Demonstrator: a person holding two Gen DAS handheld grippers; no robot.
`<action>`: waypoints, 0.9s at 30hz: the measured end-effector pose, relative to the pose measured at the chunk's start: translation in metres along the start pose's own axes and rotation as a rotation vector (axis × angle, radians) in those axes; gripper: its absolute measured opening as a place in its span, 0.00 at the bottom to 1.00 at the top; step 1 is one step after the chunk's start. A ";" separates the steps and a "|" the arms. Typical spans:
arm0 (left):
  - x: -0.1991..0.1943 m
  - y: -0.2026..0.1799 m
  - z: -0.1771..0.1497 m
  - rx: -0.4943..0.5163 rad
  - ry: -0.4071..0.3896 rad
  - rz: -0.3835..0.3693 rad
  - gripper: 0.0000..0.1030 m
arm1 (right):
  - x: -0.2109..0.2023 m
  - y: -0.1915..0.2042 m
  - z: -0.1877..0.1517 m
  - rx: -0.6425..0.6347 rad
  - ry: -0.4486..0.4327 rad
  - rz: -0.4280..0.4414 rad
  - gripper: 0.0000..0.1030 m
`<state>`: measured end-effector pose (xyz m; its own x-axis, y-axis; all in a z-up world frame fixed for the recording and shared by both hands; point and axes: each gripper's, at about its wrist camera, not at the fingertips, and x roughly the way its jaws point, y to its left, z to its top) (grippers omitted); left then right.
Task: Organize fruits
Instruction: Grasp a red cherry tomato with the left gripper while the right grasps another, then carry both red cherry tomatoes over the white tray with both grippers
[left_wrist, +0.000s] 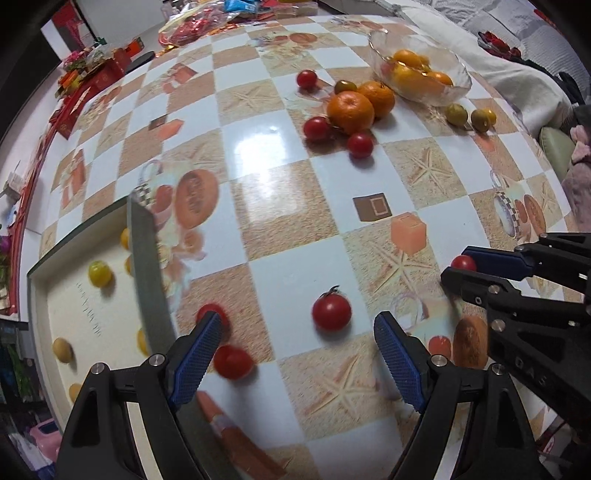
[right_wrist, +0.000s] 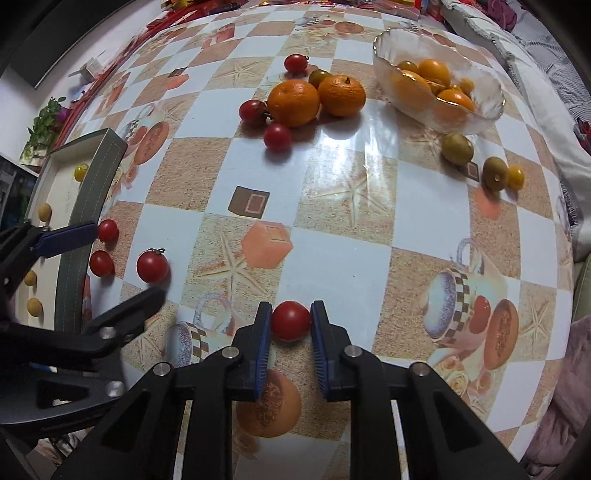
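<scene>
My right gripper (right_wrist: 290, 314) is shut on a red cherry tomato (right_wrist: 290, 320) that rests on the checked tablecloth. The left wrist view shows the same tomato (left_wrist: 463, 263) pinched at the right. My left gripper (left_wrist: 297, 325) stands open, pointing down over a stalked red tomato (left_wrist: 331, 312) that lies between its fingers, untouched. Two more red tomatoes (left_wrist: 232, 362) lie by its left fingertip, beside a grey-rimmed box (left_wrist: 147, 266) holding several small yellow fruits (left_wrist: 99, 274). Far back sit two oranges (right_wrist: 293, 103), three red tomatoes (right_wrist: 277, 137) and a glass bowl (right_wrist: 487, 107) of orange fruit.
Two olive-green fruits (right_wrist: 457, 148) and a small yellow one (right_wrist: 516, 176) lie in front of the bowl. Red packets and wrappers (left_wrist: 92, 77) crowd the table's far left edge. A white cushion (left_wrist: 517, 74) and bedding lie beyond the right edge.
</scene>
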<state>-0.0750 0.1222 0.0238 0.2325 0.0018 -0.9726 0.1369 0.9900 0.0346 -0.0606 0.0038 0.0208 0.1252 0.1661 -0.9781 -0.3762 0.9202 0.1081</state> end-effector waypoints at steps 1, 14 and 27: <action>0.004 -0.003 0.002 0.008 0.008 0.001 0.74 | 0.000 -0.001 0.000 0.002 -0.001 0.002 0.22; 0.007 -0.003 0.005 -0.042 0.030 -0.124 0.23 | 0.000 -0.007 0.002 0.055 0.007 0.072 0.22; -0.032 0.039 -0.023 -0.195 -0.009 -0.160 0.23 | -0.022 -0.011 -0.005 0.092 0.003 0.118 0.22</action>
<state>-0.0988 0.1643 0.0515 0.2313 -0.1573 -0.9601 -0.0154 0.9861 -0.1652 -0.0636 -0.0121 0.0406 0.0822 0.2744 -0.9581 -0.3025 0.9229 0.2384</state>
